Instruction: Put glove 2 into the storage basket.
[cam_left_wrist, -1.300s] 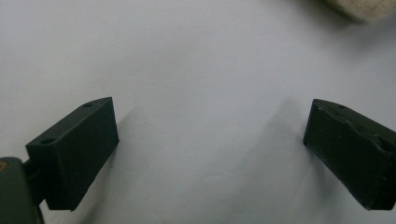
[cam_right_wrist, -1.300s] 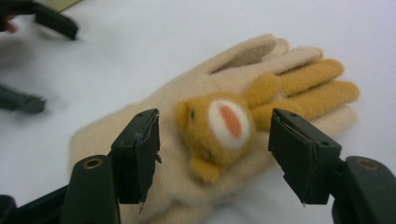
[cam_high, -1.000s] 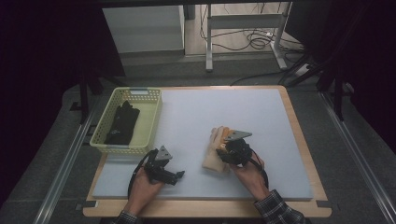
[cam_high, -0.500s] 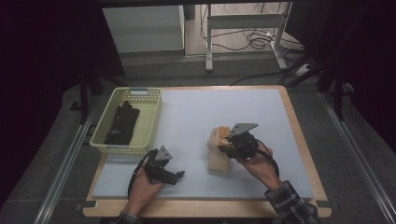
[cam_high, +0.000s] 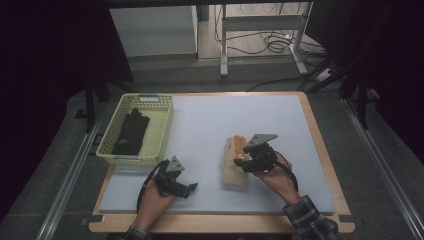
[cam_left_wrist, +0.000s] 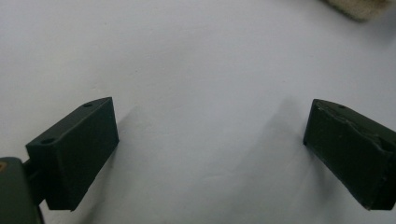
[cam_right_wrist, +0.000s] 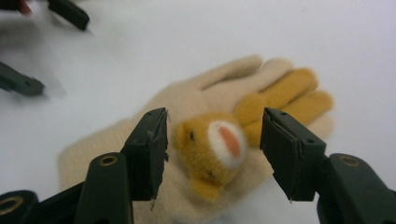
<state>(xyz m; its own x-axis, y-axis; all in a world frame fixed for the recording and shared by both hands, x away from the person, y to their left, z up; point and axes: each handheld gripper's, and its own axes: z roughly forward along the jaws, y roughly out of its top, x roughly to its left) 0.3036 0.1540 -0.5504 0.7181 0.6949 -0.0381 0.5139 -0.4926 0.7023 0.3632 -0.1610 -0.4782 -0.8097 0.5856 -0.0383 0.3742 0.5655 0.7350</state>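
Right gripper (cam_right_wrist: 212, 154) over glove (cam_high: 235, 162), jaws just been opening, apart now, straddling bear patch (cam_right_wrist: 212, 147), nothing clamped. Glove flat mid-mat, long axis 12-to-6, fingers toward 12. Left gripper (cam_high: 192, 188) open, idle at 9, farther off.

From the cream glove (cam_high: 235, 165), I have bare mat (cam_high: 225, 120) open toward the far edge and to its right. To its left, my left gripper (cam_high: 192, 188) sits near the front edge. Farther left, the yellow basket (cam_high: 162, 131) with dark gloves (cam_high: 131, 131) blocks that corner.
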